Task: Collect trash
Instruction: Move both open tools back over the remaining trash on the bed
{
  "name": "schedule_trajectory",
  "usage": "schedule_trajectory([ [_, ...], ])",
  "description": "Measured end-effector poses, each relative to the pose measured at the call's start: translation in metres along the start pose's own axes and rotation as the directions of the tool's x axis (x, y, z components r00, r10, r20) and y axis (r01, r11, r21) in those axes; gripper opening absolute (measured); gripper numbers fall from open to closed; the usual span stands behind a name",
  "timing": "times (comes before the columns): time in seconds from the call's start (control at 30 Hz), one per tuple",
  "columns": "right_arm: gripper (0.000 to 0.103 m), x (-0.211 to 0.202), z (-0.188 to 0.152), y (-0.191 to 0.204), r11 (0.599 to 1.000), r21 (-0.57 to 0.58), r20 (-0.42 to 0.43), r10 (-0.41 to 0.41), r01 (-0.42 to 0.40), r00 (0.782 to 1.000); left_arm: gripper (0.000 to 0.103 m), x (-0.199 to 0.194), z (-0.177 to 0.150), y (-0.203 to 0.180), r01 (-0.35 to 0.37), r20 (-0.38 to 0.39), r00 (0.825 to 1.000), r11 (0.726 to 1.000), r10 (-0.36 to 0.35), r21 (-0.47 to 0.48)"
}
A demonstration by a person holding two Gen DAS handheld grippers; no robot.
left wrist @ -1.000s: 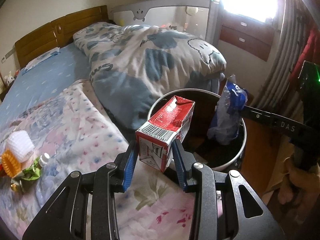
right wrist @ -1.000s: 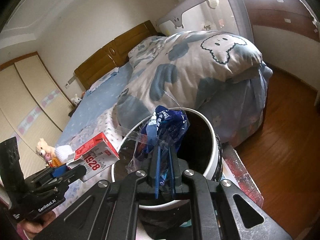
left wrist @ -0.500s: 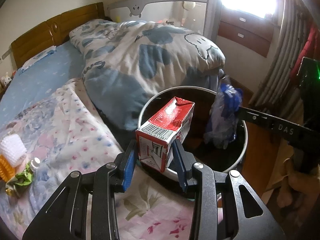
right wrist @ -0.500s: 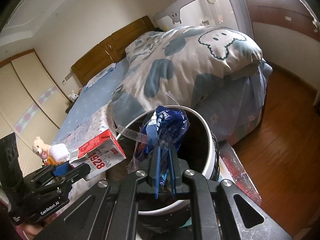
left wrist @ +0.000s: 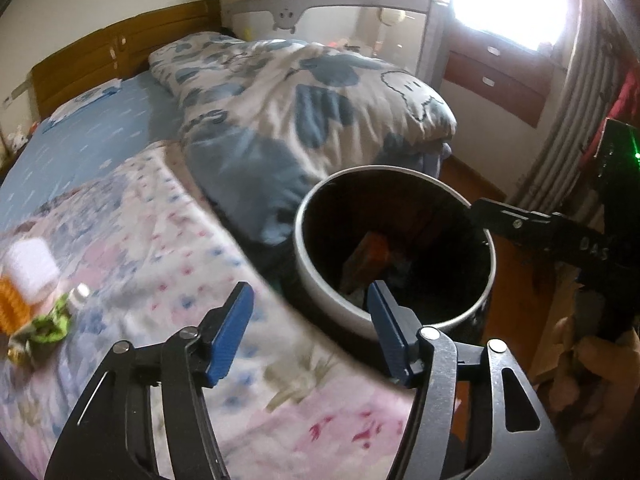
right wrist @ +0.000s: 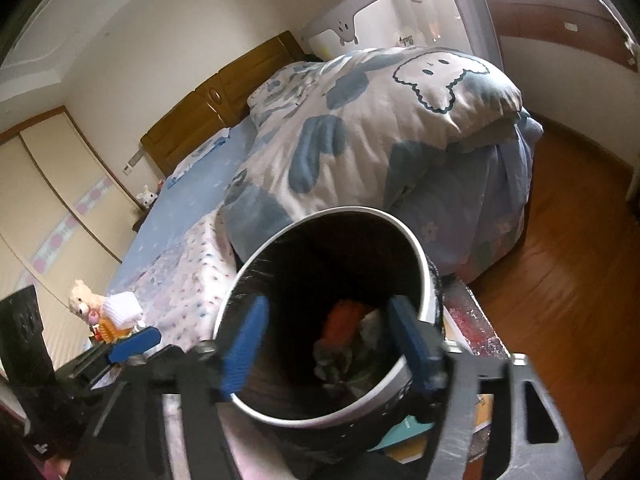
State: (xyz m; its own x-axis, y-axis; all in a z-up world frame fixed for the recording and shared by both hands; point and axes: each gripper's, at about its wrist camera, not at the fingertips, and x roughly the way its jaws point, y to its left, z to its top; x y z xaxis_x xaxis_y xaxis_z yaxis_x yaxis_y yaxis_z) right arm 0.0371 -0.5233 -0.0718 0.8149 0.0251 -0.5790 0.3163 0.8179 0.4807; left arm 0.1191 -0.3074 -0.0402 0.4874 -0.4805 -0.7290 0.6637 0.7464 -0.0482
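Left gripper [left wrist: 310, 316]: blue-padded jaws apart and opening, nothing between them, poised at the near rim of the trash bin [left wrist: 320, 280]. Right gripper [right wrist: 326, 344]: jaws likewise apart and opening, empty, directly over the bin mouth [right wrist: 424, 280]. Inside the dark bin lies the red milk carton [right wrist: 342, 322], with a crumpled wrapper [right wrist: 370, 330] touching it. The bin stands against the bed's floral sheet [left wrist: 160, 248]; a cartoon-print duvet [right wrist: 360, 128] is heaped behind.

Cartoon-print duvet [left wrist: 304, 120] heaped on blue-sheeted bed [left wrist: 84, 140]; wooden headboard [left wrist: 120, 52]; plush toy [right wrist: 86, 304] near wardrobe [right wrist: 44, 208].
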Motion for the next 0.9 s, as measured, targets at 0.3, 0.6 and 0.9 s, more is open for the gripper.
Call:
schedule_trajectory([
  [0.3, 0.091, 0.0, -0.017, 0.045, 0.996, -0.049, -0.01, 0.072, -0.072, 0.997, 0.067, -0.032, -0.038, 0.056, -0.07, 0.008, 0.997, 0.989, 0.071, -0.129],
  [0.6, 0.092, 0.023, -0.046, 0.098, 0.982, -0.088, -0.091, 0.157, -0.165, 0.983, 0.067, -0.06, -0.079, 0.124, -0.162, -0.015, 0.986, 0.947, 0.164, -0.278],
  [0.9, 0.092, 0.046, -0.067, 0.147, 0.964, -0.142, -0.158, 0.203, -0.226, 0.966, 0.067, -0.082, -0.111, 0.179, -0.236, -0.038, 0.97, 0.894, 0.24, -0.38],
])
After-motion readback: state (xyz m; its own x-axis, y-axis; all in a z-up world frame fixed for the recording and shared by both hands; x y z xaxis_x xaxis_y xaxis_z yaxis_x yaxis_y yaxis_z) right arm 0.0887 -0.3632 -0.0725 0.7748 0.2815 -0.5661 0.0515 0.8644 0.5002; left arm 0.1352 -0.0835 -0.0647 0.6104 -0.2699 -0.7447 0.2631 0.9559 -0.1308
